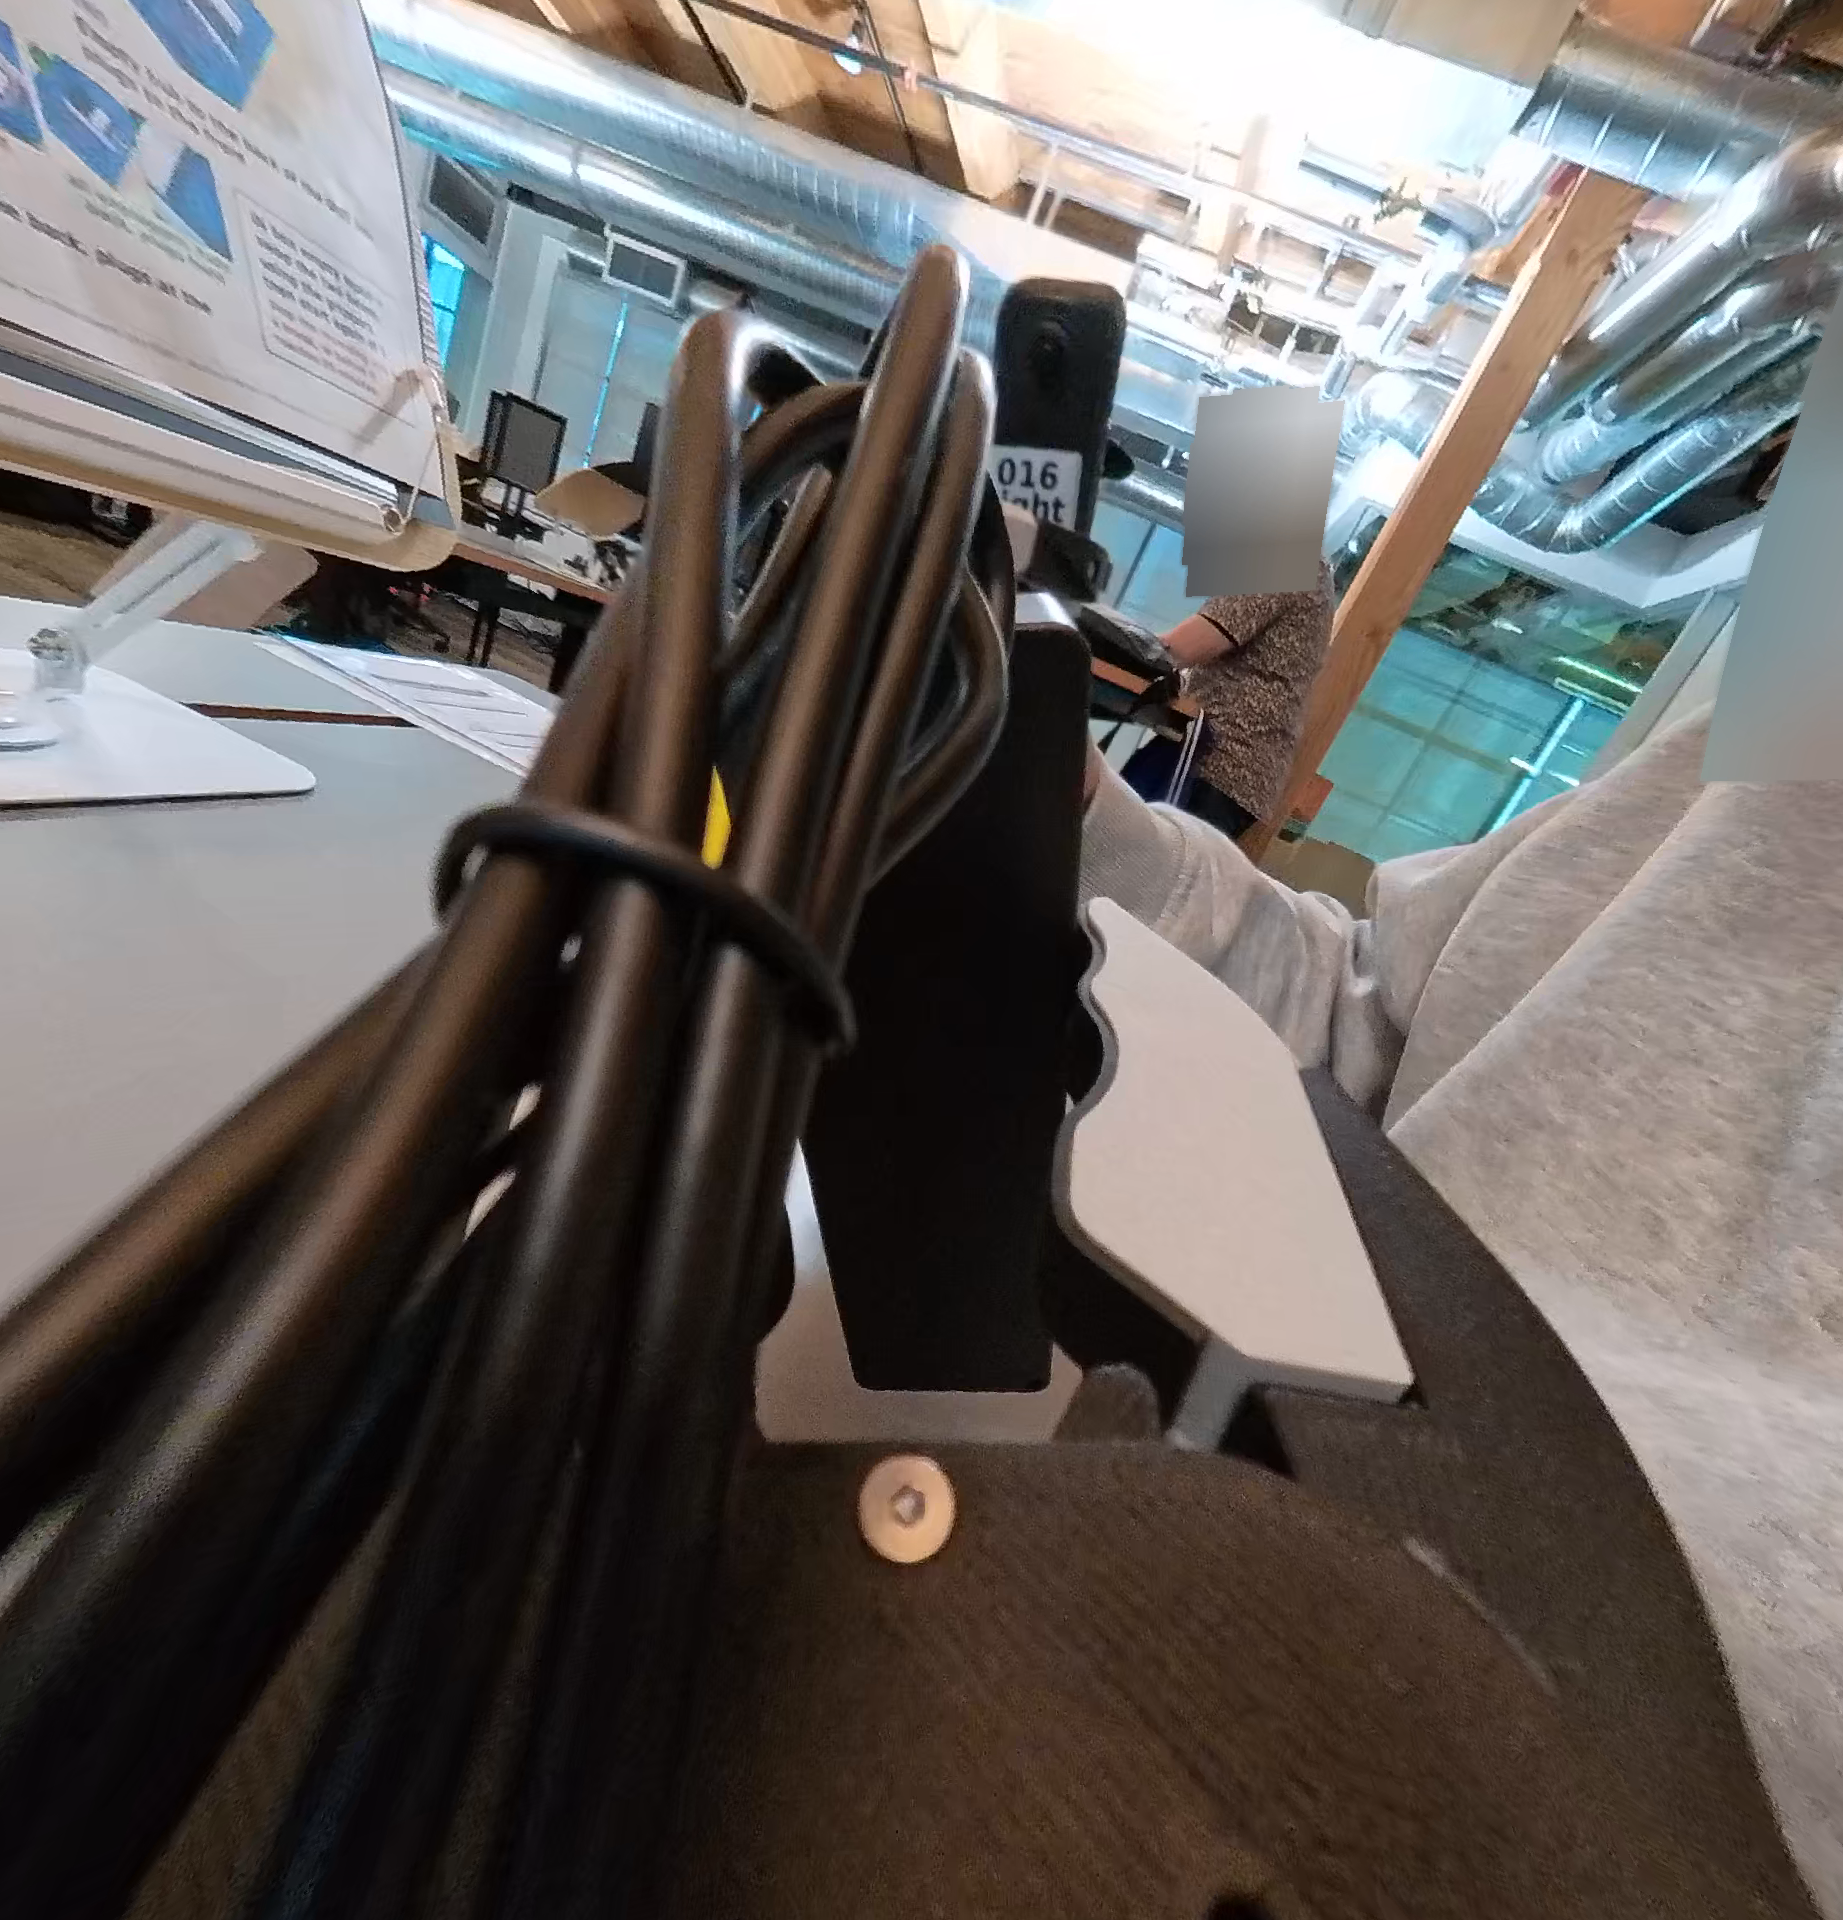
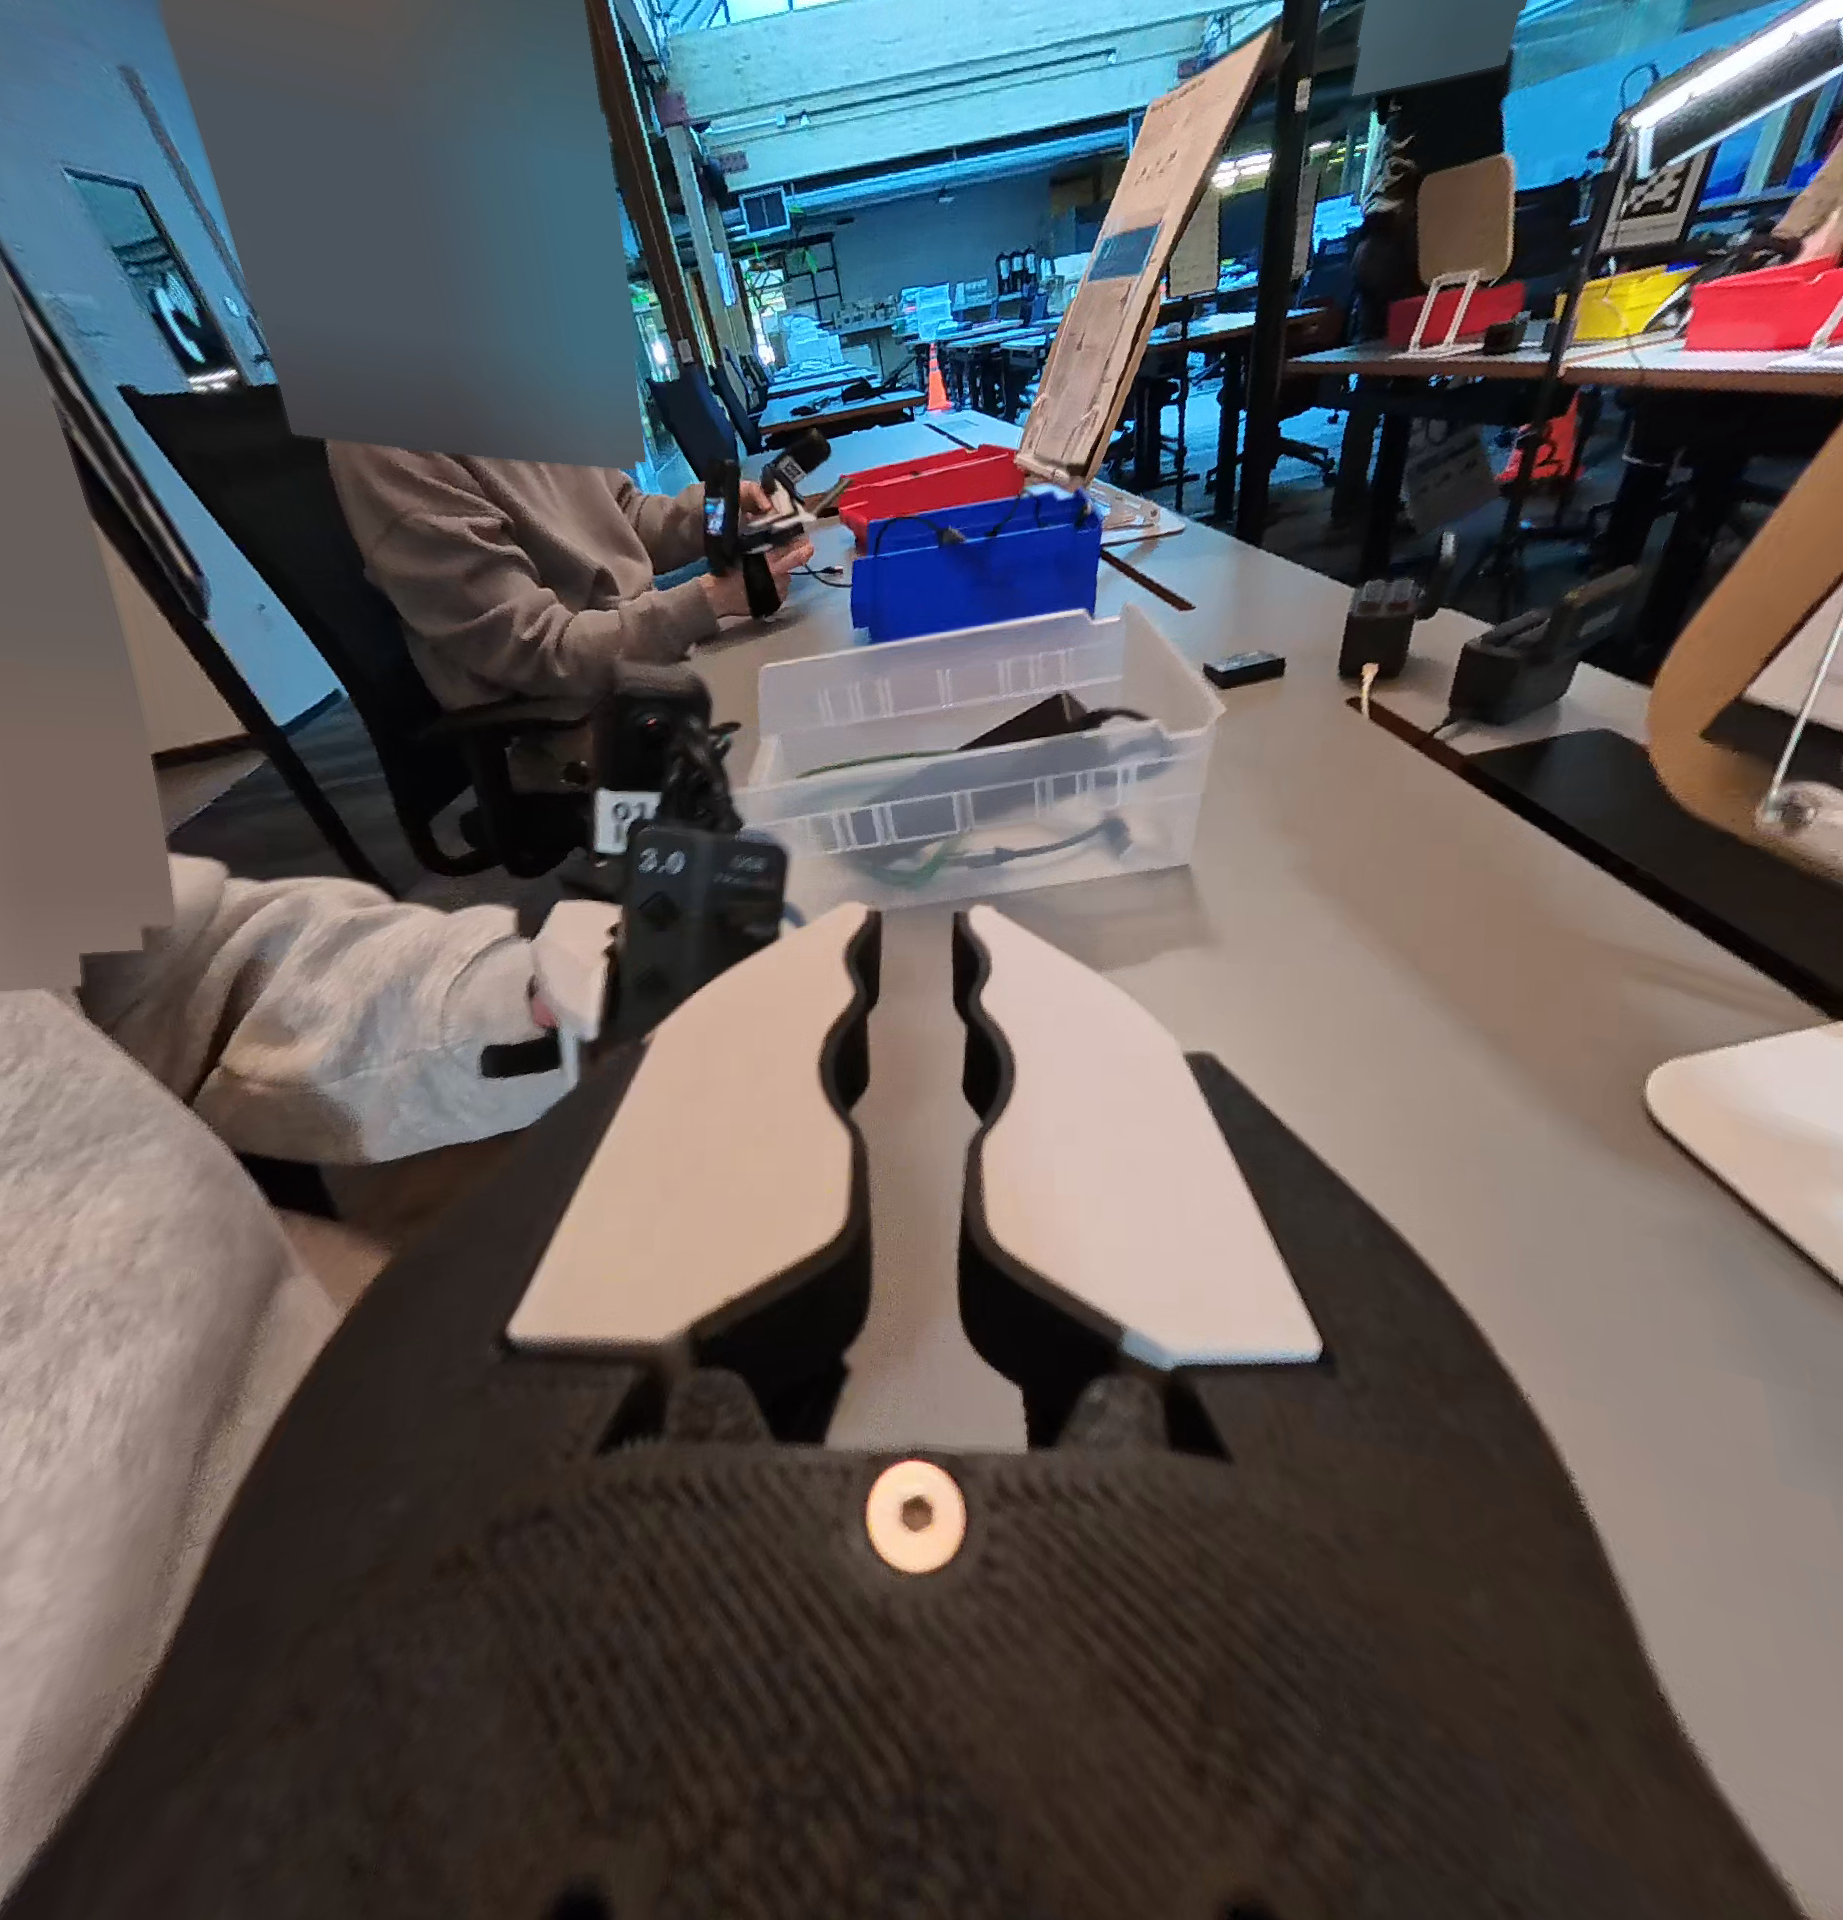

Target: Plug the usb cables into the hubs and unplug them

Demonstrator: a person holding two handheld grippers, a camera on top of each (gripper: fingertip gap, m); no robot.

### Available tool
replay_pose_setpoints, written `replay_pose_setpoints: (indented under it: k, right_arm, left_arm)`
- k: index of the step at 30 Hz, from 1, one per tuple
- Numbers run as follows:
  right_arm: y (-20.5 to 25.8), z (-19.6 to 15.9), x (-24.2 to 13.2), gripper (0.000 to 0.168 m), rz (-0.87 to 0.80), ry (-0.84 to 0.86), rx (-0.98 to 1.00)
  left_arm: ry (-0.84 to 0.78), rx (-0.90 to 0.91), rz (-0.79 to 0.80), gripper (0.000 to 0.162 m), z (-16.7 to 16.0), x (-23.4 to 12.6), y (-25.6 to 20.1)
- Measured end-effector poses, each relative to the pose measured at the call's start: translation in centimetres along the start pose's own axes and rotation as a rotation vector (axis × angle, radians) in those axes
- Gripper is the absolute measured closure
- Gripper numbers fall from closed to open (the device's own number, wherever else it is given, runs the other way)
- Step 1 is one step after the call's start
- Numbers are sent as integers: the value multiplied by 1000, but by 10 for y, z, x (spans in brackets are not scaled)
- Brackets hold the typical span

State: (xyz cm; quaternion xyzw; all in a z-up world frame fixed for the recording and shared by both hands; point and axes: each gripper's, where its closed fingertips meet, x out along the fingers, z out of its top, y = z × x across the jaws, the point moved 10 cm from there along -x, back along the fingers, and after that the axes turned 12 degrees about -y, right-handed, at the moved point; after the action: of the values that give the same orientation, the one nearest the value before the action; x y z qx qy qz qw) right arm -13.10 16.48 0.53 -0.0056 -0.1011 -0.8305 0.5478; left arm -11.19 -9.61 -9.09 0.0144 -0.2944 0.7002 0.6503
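Observation:
In the left wrist view a black USB hub [image 1: 948, 1143] stands upright between my left gripper's fingers, with its black cable bundle [image 1: 688, 935] coiled and held by a black tie. My left gripper [image 1: 958, 935] is shut on the hub; only its right finger [image 1: 1208, 1143] shows, as the cable hides the other. The right wrist view shows the same hub [image 2: 704, 914] at the left, held above the table edge. My right gripper [image 2: 917, 935] is empty, fingers a narrow gap apart, low over the grey table [image 2: 1312, 987].
A clear bin [image 2: 1187, 717] holding cables and a dark device sits ahead of my right gripper, with a blue bin [image 2: 974, 582] and red bin [image 2: 927, 483] beyond. A white stand base [image 2: 1779, 1143] is at right. Chargers [image 2: 1379, 623] sit far right. Another person [image 2: 501, 571] sits at left. Across from one pair of fingers to the other is roughly 11 cm.

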Motion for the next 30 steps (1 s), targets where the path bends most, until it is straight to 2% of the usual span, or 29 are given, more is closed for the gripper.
replay_pose_setpoints:
  k: [5, 8, 11, 14, 17, 20, 23, 27, 30]
  right_arm:
    - [-14, 19, 61, 153, 29, 21, 8]
    - [-20, 25, 119, 152, 120, 46, 38]
    - [-22, 24, 193, 152, 245, 127, 40]
    - [-25, 16, 275, 152, 320, 335, 2]
    - [-40, -3, 350, 152, 272, 557, -161]
    - [-58, -32, 410, 151, 217, 758, -201]
    - [-77, -68, 451, 152, 116, 970, -241]
    - [-101, -111, 477, 148, -55, 1282, -298]
    - [-105, -130, 485, 148, -95, 1370, -297]
  left_arm:
    - [-33, 15, 41, 104, 3, -17, -13]
    - [-53, 25, 63, 104, 4, -27, -22]
    - [-67, 37, 78, 104, 5, -36, -30]
    - [-77, 43, 103, 103, 6, -43, -32]
    - [-96, 42, 124, 104, 8, -50, -33]
    - [-108, 44, 141, 104, 11, -58, -32]
    - [-128, 37, 152, 104, 15, -64, -29]
    - [-172, 6, 156, 105, 20, -70, -26]
    - [-185, 1, 153, 105, 23, -73, -26]
